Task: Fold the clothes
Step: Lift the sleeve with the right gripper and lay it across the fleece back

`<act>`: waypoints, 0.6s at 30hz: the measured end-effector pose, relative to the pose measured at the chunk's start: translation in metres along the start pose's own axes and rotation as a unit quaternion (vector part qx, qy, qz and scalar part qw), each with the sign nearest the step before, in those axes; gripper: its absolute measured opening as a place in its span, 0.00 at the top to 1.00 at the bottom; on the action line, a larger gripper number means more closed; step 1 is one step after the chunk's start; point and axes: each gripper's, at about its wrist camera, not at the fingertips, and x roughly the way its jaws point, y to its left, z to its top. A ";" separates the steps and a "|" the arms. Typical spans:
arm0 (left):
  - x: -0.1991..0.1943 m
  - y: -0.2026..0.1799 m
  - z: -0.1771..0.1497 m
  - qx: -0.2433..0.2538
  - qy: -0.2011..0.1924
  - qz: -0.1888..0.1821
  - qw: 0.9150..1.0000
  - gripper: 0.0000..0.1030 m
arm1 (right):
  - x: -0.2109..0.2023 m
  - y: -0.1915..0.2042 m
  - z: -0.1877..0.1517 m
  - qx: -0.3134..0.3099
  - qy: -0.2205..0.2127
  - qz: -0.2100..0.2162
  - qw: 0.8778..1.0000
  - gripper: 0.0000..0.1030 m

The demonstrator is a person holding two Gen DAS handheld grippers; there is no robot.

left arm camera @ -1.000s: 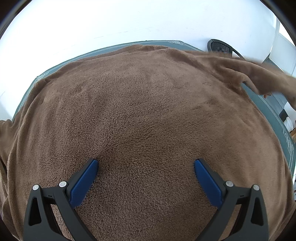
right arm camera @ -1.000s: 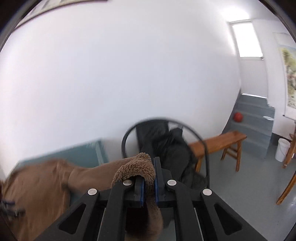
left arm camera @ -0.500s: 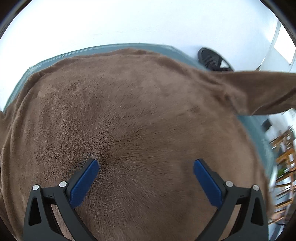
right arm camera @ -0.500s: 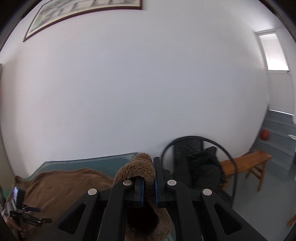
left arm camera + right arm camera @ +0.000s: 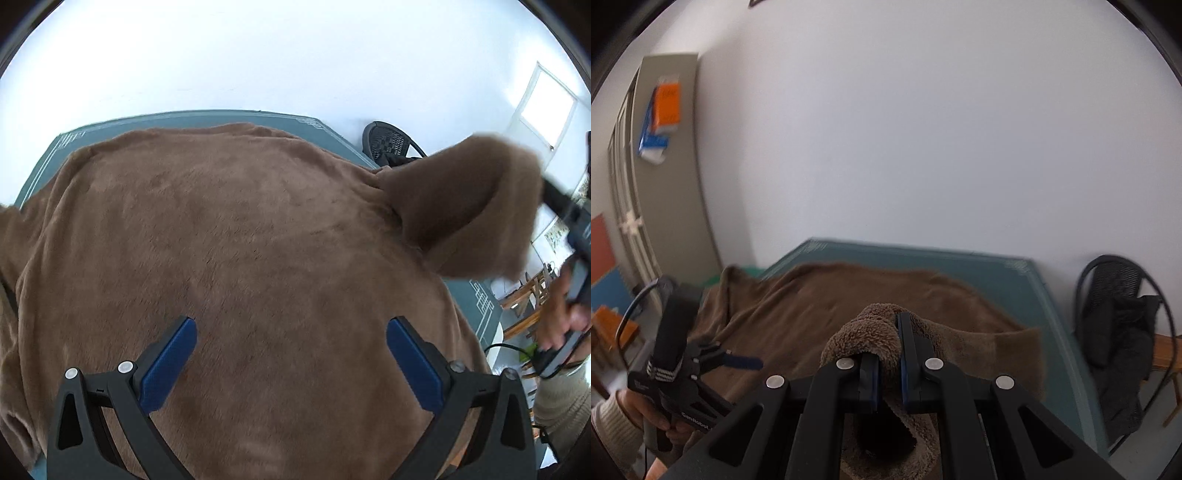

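My right hand-held gripper (image 5: 888, 363) was clamped on the raised sleeve (image 5: 476, 206) of the brown fleece garment (image 5: 240, 240) spread across the desk (image 5: 979, 258), its body lying leftward beneath my wide-open, empty left hand-held gripper (image 5: 291, 354).

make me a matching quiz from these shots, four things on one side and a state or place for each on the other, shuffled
Things:
1. left claw
2. right claw
3. brown fleece garment
4. black mesh chair

States or places:
A. spread over the teal table
B. shut on a fleece sleeve end
C. past the table's far corner, dark clothing on it
D. open above the fleece

Pairs: 1-D, 2-B, 3-A, 4-C
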 end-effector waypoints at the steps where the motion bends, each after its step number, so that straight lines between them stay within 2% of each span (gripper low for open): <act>1: -0.001 0.004 -0.002 -0.006 0.001 -0.001 1.000 0.00 | 0.015 0.008 -0.006 -0.008 0.023 0.010 1.000 0.92; 4: -0.002 0.016 -0.006 -0.031 0.004 -0.011 0.999 0.00 | 0.053 0.015 -0.027 -0.020 0.081 0.030 0.996 0.91; 7: 0.003 0.025 -0.010 -0.050 0.011 -0.015 0.999 0.00 | 0.074 0.011 -0.047 -0.025 0.144 0.058 0.988 0.91; 10: 0.008 0.029 -0.014 -0.062 0.021 -0.016 0.998 0.00 | 0.085 0.019 -0.065 -0.045 0.183 0.070 0.979 0.91; 15: 0.018 0.029 -0.021 -0.071 0.037 -0.027 0.996 0.00 | 0.076 0.025 -0.083 -0.064 0.191 0.091 0.975 0.84; 18: 0.023 0.028 -0.023 -0.074 0.045 -0.026 0.996 0.00 | 0.068 0.020 -0.088 -0.041 0.185 0.110 0.976 0.69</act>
